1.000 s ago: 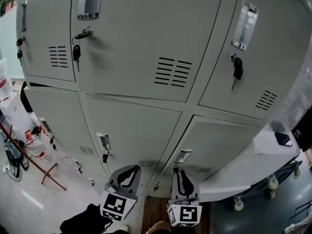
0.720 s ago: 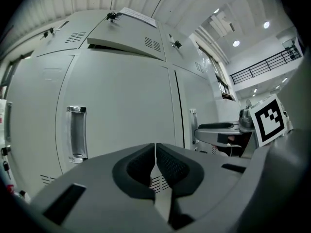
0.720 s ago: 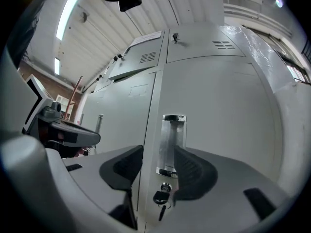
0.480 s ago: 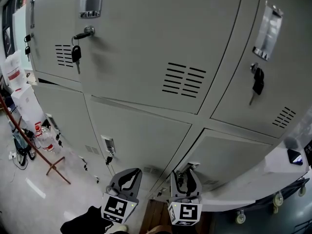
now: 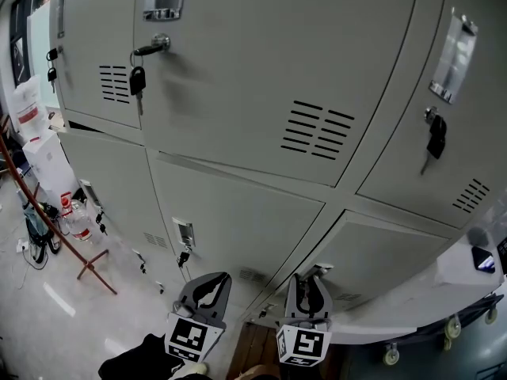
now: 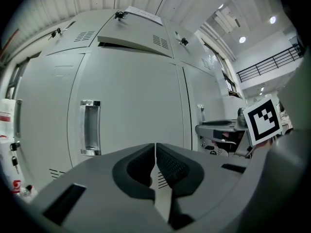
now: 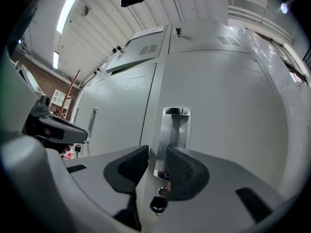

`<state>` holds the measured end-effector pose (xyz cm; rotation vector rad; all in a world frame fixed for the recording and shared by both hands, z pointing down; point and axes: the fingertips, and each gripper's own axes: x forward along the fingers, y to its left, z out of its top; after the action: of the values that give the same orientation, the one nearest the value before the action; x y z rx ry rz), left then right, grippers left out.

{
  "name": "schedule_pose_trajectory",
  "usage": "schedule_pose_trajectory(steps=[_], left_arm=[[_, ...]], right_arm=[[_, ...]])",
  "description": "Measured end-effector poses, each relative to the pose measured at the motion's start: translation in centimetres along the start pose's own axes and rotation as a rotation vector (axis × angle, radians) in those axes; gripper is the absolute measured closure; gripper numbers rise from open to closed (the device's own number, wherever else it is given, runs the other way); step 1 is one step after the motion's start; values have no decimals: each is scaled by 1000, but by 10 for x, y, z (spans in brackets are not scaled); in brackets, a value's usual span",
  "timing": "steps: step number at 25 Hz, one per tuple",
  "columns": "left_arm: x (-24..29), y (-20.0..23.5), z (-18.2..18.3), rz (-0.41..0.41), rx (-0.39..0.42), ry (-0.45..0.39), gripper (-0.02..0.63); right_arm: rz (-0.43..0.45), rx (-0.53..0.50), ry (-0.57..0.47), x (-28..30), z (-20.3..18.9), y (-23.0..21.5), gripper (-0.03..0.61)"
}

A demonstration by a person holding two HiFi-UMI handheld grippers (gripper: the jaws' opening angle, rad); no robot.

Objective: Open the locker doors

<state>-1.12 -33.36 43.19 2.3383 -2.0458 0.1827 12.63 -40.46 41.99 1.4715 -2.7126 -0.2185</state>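
The lower right locker door is shut, flush in its frame, right in front of my right gripper. Its metal handle stands upright near the door's edge, with a key hanging in the lock under it. My right gripper's jaws have just been closing and now stand partly apart. The handle's lower left edge and a strip of door show in the gap. Grey door shows between the left jaw and the handle, so I have no hold on it.

My left gripper is just beside the right one and points at the lower middle door, also shut. Its jaws are pressed together with nothing between them. That door's handle is up and to the left of my tips.

Above are the upper doors: the middle one has a key dangling from its latch, and the right one has a dark key fob. In the left gripper view one higher door tilts out from the rest, with a dark slit beneath it.

Left of the lockers, on the floor, are white boxes and a red rod stand. A wheeled cart sits at the right.
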Motion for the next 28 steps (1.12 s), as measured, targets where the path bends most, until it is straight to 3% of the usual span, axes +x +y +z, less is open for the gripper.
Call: schedule_pose_trajectory(steps=[11,28], left_arm=[[-9,-14,1,-80,6,-8,586],[-28,-68,6,-295,22,-33,586]], right_arm=[[-29,14,13,-25,1,6,448],[-131,10,53,-98,2,9,433]])
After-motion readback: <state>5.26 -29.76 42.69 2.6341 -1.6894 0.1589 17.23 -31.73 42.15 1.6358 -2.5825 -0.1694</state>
